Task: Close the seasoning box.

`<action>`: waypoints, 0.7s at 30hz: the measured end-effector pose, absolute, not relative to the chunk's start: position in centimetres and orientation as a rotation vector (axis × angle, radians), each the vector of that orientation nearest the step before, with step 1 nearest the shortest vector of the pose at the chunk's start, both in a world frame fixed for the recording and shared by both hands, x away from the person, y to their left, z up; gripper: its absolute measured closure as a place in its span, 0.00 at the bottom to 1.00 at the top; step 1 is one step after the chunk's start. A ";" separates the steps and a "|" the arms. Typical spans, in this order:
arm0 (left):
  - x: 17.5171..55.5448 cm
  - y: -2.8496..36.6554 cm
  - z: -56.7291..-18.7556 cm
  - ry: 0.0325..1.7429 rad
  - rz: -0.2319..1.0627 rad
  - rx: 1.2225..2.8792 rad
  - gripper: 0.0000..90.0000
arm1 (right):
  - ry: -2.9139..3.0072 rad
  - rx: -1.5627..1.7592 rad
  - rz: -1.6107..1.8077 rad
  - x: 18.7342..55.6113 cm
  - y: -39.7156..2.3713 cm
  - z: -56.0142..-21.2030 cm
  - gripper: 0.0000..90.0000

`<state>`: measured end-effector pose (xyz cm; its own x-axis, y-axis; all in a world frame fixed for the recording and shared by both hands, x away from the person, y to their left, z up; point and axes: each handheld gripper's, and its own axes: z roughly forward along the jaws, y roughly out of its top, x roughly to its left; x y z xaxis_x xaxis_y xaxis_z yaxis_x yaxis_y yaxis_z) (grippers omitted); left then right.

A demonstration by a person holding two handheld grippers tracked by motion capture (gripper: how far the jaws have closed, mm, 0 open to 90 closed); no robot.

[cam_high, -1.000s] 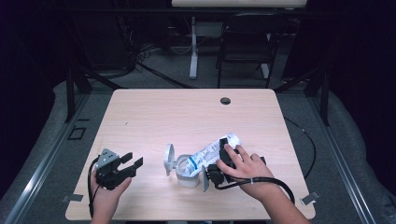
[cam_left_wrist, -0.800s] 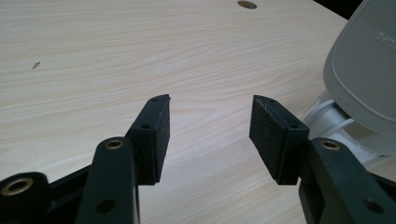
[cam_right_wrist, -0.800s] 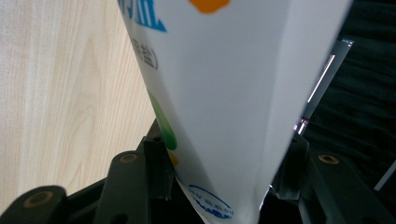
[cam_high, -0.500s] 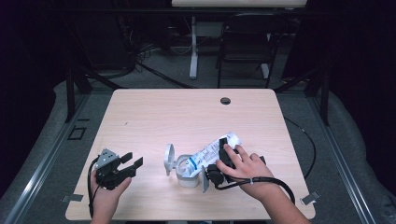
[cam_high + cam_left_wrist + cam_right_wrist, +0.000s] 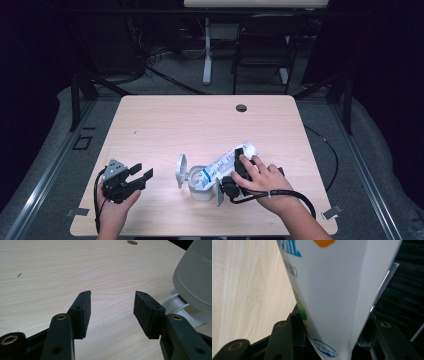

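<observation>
— Dark room all around, and what is sitting on the light wooden desk (image 5: 165, 125)?
— One white tub (image 5: 201, 181) with its lid flipped up.
— What is the right hand-held gripper (image 5: 234, 170) doing?
— It is squeezing a white pouch (image 5: 225, 161), tipping it over the tub.
— And the left hand-held gripper (image 5: 141, 173)?
— It is resting near the front edge, jaws wide, holding nothing
</observation>
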<state>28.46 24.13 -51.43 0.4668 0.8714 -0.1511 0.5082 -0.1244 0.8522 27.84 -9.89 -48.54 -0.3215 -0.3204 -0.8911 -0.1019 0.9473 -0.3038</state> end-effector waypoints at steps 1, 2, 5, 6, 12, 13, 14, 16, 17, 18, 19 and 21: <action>28.5 24.1 -51.4 1.175 0.488 1.782 0.54 | 1.896 -0.307 -0.226 27.8 -9.9 -48.5 0.59; 28.5 24.2 -51.4 1.174 0.487 1.780 0.54 | 1.895 -0.308 -0.228 27.8 -9.9 -48.5 0.59; 28.5 24.1 -51.4 1.175 0.488 1.782 0.54 | 1.895 -0.308 -0.230 27.8 -9.9 -48.5 0.60; 28.5 24.1 -51.4 1.174 0.488 1.782 0.54 | 1.895 -0.310 -0.230 27.8 -9.8 -48.5 0.60; 28.5 24.2 -51.4 1.174 0.488 1.779 0.54 | 1.889 -0.315 -0.240 27.8 -9.8 -48.4 0.60; 28.5 24.2 -51.4 1.173 0.488 1.779 0.54 | 1.883 -0.319 -0.256 27.7 -9.7 -48.3 0.61; 28.5 24.2 -51.4 1.173 0.488 1.779 0.54 | 1.887 -0.319 -0.253 27.7 -9.7 -48.3 0.61; 28.5 24.2 -51.4 1.173 0.487 1.779 0.54 | 1.883 -0.319 -0.257 27.7 -9.7 -48.3 0.61; 28.5 24.2 -51.4 1.173 0.487 1.780 0.54 | 1.886 -0.319 -0.255 27.7 -9.7 -48.3 0.61; 28.5 24.2 -51.4 1.173 0.487 1.780 0.54 | 1.884 -0.319 -0.257 27.7 -9.7 -48.3 0.61; 28.5 24.2 -51.4 1.173 0.487 1.779 0.54 | 1.886 -0.319 -0.253 27.7 -9.7 -48.3 0.61; 28.5 24.2 -51.4 1.174 0.488 1.781 0.54 | 1.890 -0.319 -0.236 27.8 -9.8 -48.4 0.61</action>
<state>28.46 24.16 -51.40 0.4671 0.8713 -0.1504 0.5076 -0.1249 0.8525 27.80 -9.78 -48.42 -0.3155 -0.3329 -0.8886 -0.1043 0.9429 -0.3162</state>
